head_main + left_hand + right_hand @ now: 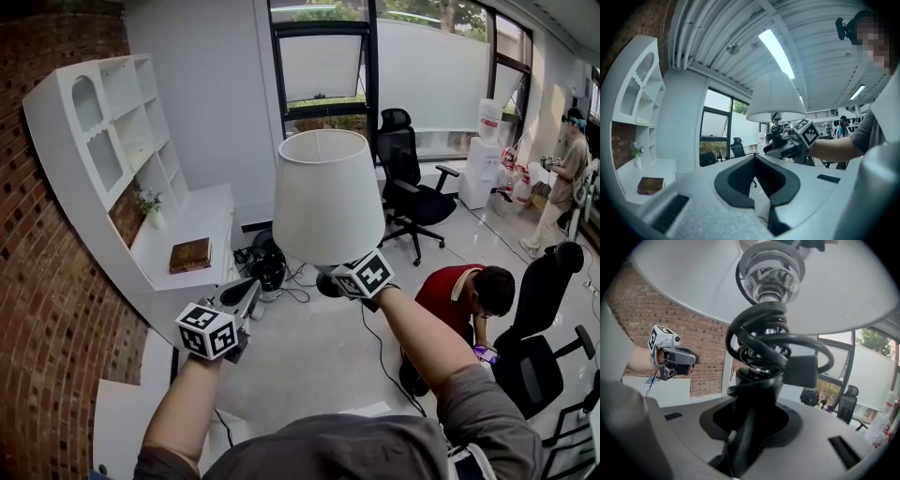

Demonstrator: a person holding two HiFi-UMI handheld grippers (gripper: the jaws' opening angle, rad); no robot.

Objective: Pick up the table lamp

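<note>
The table lamp is up in the air, and its white shade [326, 197] fills the middle of the head view. My right gripper [330, 281] is shut on the lamp's black stem just under the shade. In the right gripper view the stem [757, 394], wrapped in coiled black cord [764, 341], stands between the jaws of that gripper [750, 427], with the shade [693, 282] overhead. My left gripper [239, 294] hovers to the lamp's left, apart from it, jaws together and empty. From the left gripper [754, 159] I see the shade [776, 96] and the right gripper [780, 146] holding it.
A white shelf desk [122, 141] stands against the brick wall [37, 281], with a book [190, 254] and a small vase [150, 211] on it. A person in a red shirt [464, 295] crouches on the floor at the right. Office chairs [408, 178] [544, 319] stand behind and beside that person.
</note>
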